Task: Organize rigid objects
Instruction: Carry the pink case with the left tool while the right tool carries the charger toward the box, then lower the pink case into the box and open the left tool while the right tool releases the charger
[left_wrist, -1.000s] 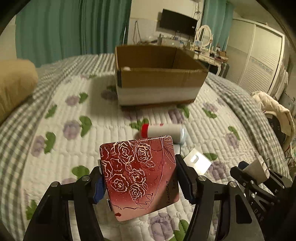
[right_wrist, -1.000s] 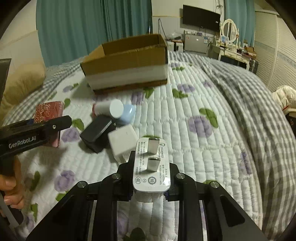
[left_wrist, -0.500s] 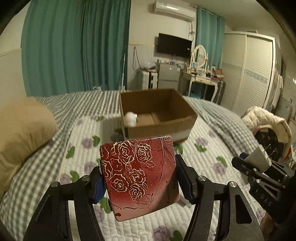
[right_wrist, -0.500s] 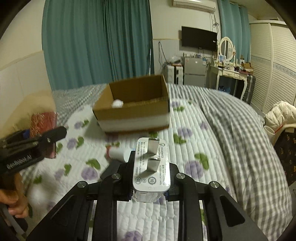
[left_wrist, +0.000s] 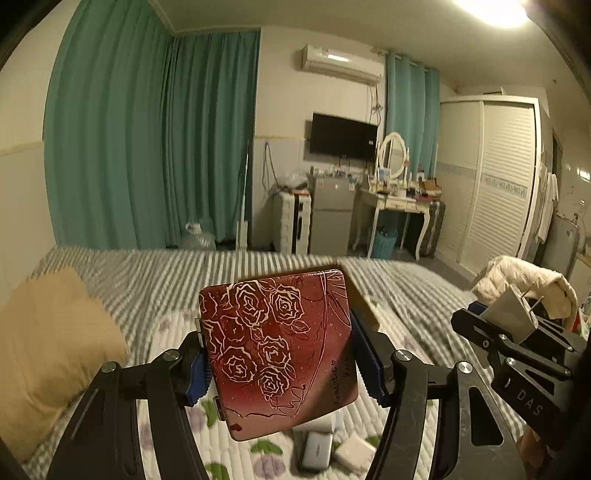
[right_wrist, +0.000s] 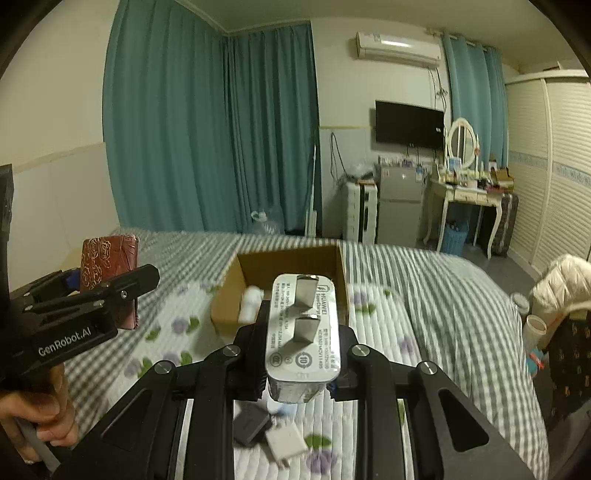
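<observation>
My left gripper (left_wrist: 277, 365) is shut on a red case with a gold rose pattern (left_wrist: 277, 350), gripped by its side edges and held high over the bed. My right gripper (right_wrist: 301, 354) is shut on a white plug charger (right_wrist: 301, 332), prongs facing the camera. Beyond the charger, an open cardboard box (right_wrist: 280, 269) sits on the quilt with a white item (right_wrist: 251, 302) inside. In the left wrist view the case hides most of this box. On the quilt below lie a dark block (right_wrist: 251, 424) and a white adapter (right_wrist: 286, 441). The left gripper (right_wrist: 107, 291) with the red case (right_wrist: 109, 262) hangs at the left.
A tan pillow (left_wrist: 48, 350) lies at the bed's left side. A cream jacket (left_wrist: 517, 280) is draped off the bed's right edge. Past the foot of the bed stand a dressing table (right_wrist: 465, 192), a small fridge (right_wrist: 399, 206) and a white wardrobe (left_wrist: 495, 177).
Both grippers have risen well above the bed, keeping hold of the case and the charger. The views have tilted up, so the box and loose items sit lower and the room's far wall shows.
</observation>
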